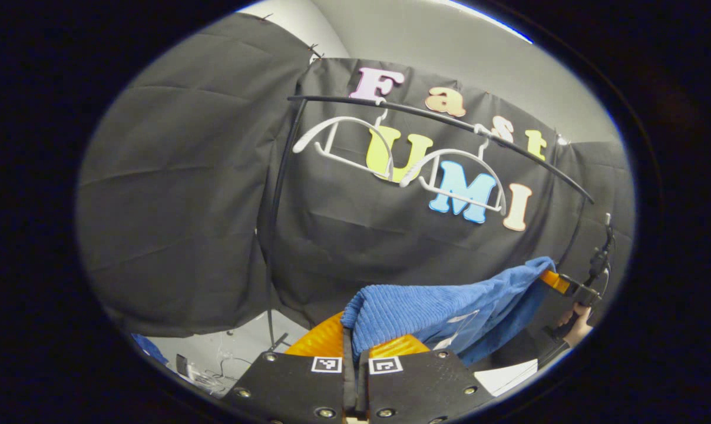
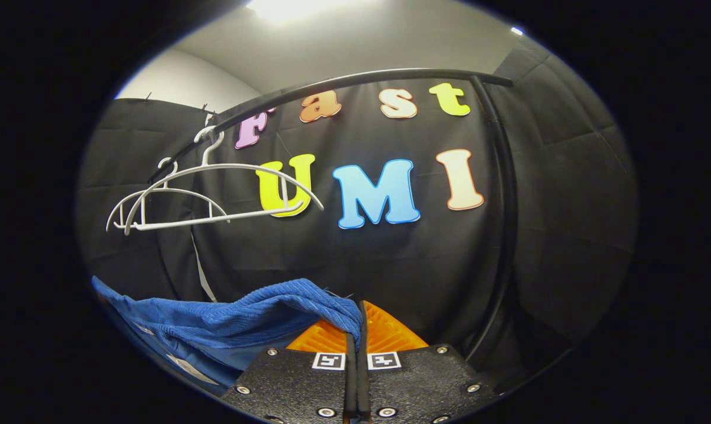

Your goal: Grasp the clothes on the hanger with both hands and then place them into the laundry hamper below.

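A blue ribbed garment (image 1: pixel 426 312) is stretched between my two grippers, off the hangers. My left gripper (image 1: pixel 355 341) is shut on one end of it, the cloth bunched over the fingertips. In the left gripper view the other end runs to my right gripper (image 1: pixel 558 281), held by a hand (image 1: pixel 576 330) at the right edge. In the right gripper view my right gripper (image 2: pixel 358 324) is shut on the garment (image 2: pixel 237 321), which sags away to the left. Two bare white hangers (image 1: pixel 355 147) (image 2: pixel 214 197) hang on the black rail (image 1: pixel 449 121). The hamper is out of sight.
The rail's black upright (image 2: pixel 502 235) stands close on the right in the right gripper view, and another upright (image 1: pixel 275 224) stands left of centre in the left gripper view. Pale floor with cables (image 1: pixel 214 371) lies low on the left.
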`<state>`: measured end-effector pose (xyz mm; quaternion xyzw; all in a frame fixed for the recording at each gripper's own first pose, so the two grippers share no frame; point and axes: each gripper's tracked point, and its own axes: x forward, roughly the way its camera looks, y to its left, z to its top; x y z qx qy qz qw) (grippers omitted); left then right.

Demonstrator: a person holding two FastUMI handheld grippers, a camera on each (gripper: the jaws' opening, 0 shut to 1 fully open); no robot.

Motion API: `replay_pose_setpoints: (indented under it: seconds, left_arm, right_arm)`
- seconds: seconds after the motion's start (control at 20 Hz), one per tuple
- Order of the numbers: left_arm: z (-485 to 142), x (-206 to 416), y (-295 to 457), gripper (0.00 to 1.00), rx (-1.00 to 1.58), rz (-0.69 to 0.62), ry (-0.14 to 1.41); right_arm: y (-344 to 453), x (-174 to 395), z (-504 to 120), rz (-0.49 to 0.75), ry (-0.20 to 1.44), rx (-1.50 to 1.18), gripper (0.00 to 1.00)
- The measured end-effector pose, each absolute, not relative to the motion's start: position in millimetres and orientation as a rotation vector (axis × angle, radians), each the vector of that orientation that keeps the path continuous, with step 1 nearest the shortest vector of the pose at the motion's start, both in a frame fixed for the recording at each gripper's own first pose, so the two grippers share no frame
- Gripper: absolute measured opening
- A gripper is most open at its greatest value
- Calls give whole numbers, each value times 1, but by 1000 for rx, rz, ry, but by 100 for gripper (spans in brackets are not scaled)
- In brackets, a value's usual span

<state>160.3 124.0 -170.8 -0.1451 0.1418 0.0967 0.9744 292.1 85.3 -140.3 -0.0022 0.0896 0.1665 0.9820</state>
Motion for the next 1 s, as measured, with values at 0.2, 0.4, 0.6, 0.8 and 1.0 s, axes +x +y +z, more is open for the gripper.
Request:
replay_pose_setpoints:
  seconds: [0.2, 0.4, 0.6, 0.8, 1.0]
  left_arm:
    - [-166, 161, 121, 2, -222, 117, 306]
    - [-160, 161, 109, 1, -139, -32, 317]
    - [-164, 169, 74, 2, -90, -193, 308]
    - [-161, 172, 40, 2, -107, -319, 297]
    - [-162, 175, 12, 2, -142, -372, 306]
  right_arm:
    - [67, 257, -134, 243, 214, -38, 0]
    - [57, 224, -127, 124, 222, -37, 0]
    - [57, 176, -132, 44, 254, -42, 0]
    - [83, 147, -129, 51, 251, -50, 0]
    - [113, 139, -142, 105, 285, -11, 0]
